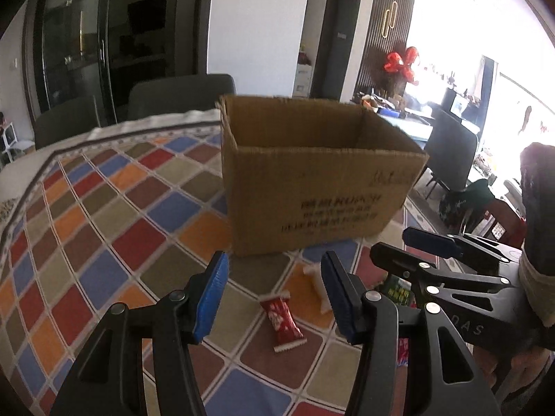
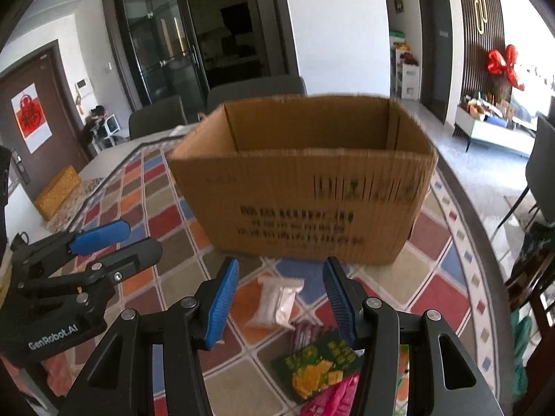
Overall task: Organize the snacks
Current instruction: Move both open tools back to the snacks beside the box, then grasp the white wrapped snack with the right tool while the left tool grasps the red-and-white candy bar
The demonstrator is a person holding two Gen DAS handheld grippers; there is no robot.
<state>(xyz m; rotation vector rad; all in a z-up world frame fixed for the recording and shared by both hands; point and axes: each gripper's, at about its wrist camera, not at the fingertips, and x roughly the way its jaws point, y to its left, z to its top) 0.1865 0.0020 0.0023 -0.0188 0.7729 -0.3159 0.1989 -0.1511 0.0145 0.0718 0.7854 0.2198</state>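
Two grippers hovered over snacks before an open cardboard box [image 2: 305, 204].

Left gripper [image 1: 274, 298] and right gripper [image 2: 281, 298] both had jaws released, grasping nothing. A red snack packet [image 1: 282, 324], white packet [image 2: 277, 303] and green packet [image 2: 319, 367] lay on the checkered counter [image 1: 104, 225]. "GenRobot.AI" was printed on the left gripper's body; the box print was blurred.

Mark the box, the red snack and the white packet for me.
box [image 2: 277, 201], right wrist view, front wall.
red snack [image 1: 282, 324], left wrist view, wrapper middle.
white packet [image 2: 275, 301], right wrist view, packet middle.
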